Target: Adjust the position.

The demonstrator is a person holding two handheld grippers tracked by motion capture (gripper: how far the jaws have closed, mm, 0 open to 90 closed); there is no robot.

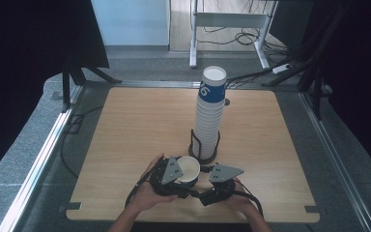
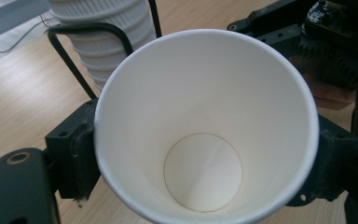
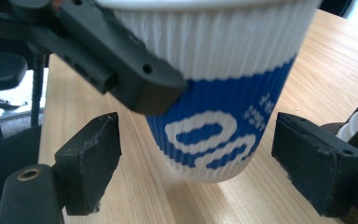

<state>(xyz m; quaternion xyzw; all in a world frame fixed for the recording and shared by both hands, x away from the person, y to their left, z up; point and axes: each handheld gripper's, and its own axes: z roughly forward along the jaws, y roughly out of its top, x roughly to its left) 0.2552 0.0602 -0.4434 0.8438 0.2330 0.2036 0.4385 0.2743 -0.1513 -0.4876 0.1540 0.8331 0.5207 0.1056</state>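
Left tool pinches the single paper cup at the tabletop's near edge beside the cup stack, right tool gaping wide around its base, so steady, squeeze gently, don't crush.

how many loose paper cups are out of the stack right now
1. A single paper cup sits clamped in the left gripper at the table's near edge, in front of the wire holder. The tall stack behind holds many nested cups, too tightly packed to count.
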